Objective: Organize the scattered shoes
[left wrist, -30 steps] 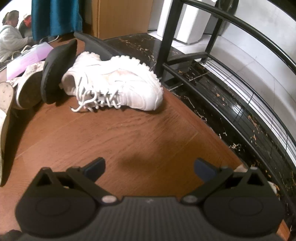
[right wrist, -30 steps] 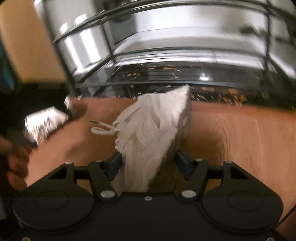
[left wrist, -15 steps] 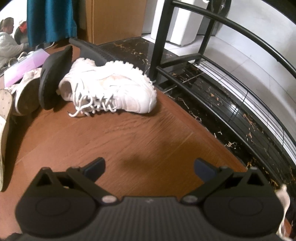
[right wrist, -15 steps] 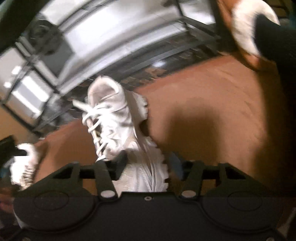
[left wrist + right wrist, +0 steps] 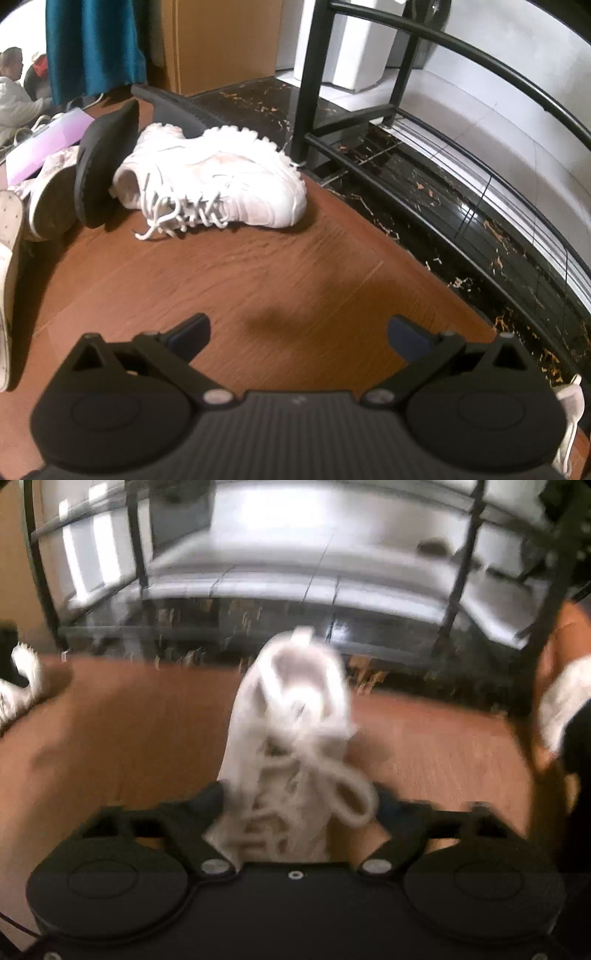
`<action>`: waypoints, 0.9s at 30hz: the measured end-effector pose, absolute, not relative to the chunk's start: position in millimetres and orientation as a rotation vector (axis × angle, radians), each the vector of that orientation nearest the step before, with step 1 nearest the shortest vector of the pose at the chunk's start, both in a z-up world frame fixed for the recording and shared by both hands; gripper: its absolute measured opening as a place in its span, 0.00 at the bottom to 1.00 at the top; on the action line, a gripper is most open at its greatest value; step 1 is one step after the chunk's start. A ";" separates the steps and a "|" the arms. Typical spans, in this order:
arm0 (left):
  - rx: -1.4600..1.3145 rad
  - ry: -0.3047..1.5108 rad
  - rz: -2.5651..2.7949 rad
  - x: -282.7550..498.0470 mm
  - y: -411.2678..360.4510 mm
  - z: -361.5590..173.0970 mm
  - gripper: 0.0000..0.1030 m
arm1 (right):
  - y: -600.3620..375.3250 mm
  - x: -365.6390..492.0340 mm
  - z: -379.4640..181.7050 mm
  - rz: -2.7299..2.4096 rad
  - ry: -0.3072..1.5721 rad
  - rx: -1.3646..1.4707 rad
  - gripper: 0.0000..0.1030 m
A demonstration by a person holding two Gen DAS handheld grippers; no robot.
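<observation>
My left gripper (image 5: 298, 334) is open and empty, low over the brown wooden floor (image 5: 229, 288). A white chunky sneaker (image 5: 214, 184) lies on its side ahead of it, laces loose, toe to the right. My right gripper (image 5: 301, 805) is shut on a second white sneaker (image 5: 291, 720), held upright with its laces facing me; the view is blurred. A sliver of that white sneaker shows at the left wrist view's right edge (image 5: 570, 410).
A black metal shoe rack (image 5: 461, 177) stands to the right on dark marble floor, also ahead in the right wrist view (image 5: 258, 590). A black shoe (image 5: 103, 166) and other white shoes (image 5: 44, 199) lie at left. A cardboard box (image 5: 218, 40) stands behind.
The right gripper has swung the held sneaker round, from tilted to upright facing the rack. The left gripper has drifted slightly; the sneaker on the floor has not moved.
</observation>
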State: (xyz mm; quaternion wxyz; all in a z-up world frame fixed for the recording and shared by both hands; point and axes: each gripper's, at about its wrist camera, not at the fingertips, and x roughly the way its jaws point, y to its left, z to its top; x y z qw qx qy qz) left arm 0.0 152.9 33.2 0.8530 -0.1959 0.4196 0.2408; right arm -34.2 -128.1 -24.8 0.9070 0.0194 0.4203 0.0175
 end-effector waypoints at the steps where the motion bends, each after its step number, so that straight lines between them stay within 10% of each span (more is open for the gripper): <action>1: -0.412 0.885 0.506 0.8 152.6 32.6 0.99 | -124.1 -35.1 -24.7 0.033 0.854 0.029 0.65; 16: -0.371 0.894 0.498 7.3 144.4 27.0 0.99 | -91.5 -1.5 -24.6 0.168 0.777 0.027 0.53; 19: -0.355 0.901 0.497 9.7 143.0 24.7 0.99 | -101.2 -4.6 -19.0 0.195 0.791 0.073 0.59; 23: -0.344 0.902 0.496 10.2 141.8 24.4 0.99 | -123.3 -41.2 8.4 0.214 0.732 0.149 0.93; 27: -0.347 0.904 0.504 9.5 142.7 24.4 0.99 | -141.2 -77.1 30.3 0.227 0.696 0.178 0.94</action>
